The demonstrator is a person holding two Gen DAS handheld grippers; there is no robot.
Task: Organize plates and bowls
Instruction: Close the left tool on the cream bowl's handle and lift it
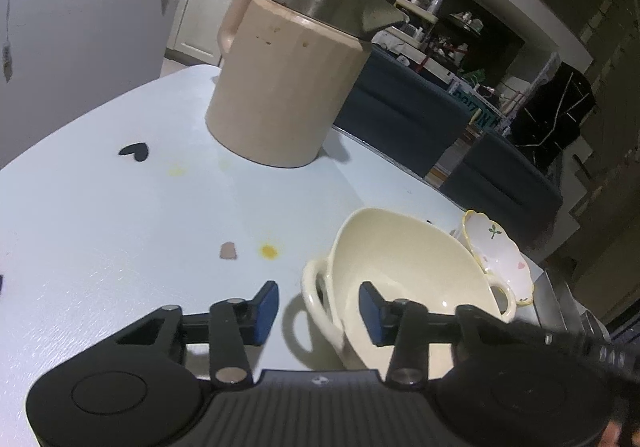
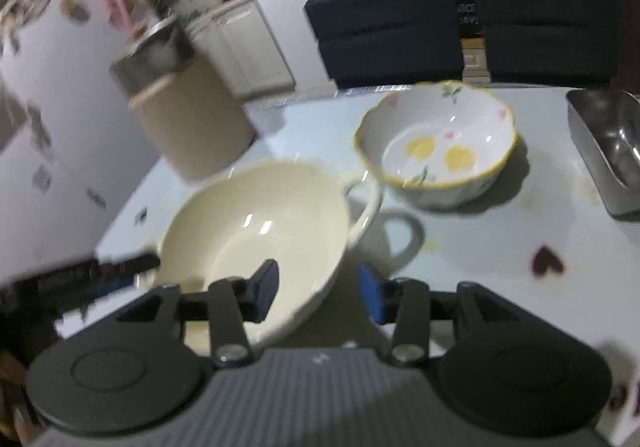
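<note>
The left claw is spread, its blue pads straddling the near rim and looped handle of the cream bowl without pinching it — one pad hangs outside the wall, the other over the hollow. The right claw is spread too, straddling the same cream bowl's rim on the opposite side, with one pad over the inside and one outside. The bowl sits on the pale blue table, seemingly tipped. Just beyond it stands a flowered bowl with a yellow scalloped edge; the two seem apart. A beige kettle stands farther back, and a steel tray lies at the table's right edge.
</note>
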